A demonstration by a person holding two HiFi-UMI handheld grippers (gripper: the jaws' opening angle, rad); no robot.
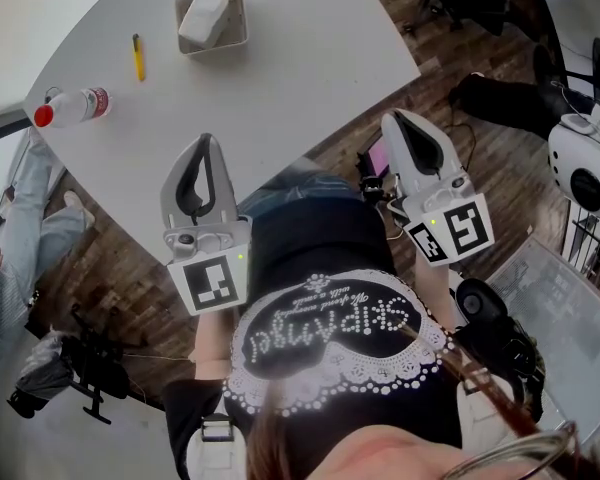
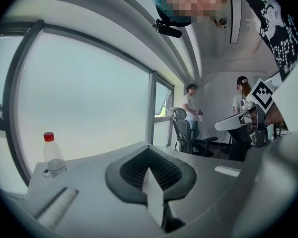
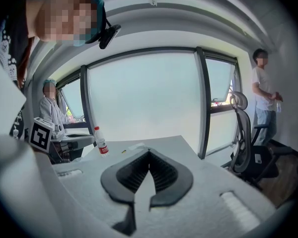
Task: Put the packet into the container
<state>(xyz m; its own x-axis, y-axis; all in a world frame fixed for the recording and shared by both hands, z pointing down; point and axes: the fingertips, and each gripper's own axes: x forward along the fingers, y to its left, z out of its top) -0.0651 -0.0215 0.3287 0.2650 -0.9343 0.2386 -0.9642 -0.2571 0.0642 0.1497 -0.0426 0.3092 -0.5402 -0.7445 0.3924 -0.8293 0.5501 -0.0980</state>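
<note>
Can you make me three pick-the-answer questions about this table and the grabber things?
1. Where is the soft white packet?
A) inside the square grey container
B) on the floor
C) on a chair

2. What colour is the cap of the clear plastic bottle?
A) blue
B) red
C) green

3. How are the jaws of the left gripper?
A) wide apart
B) together, empty
C) squeezing a spoon

Answers:
1 A, it lies within the container's walls.
2 B, the cap shows red.
3 B, they meet with nothing between.
</note>
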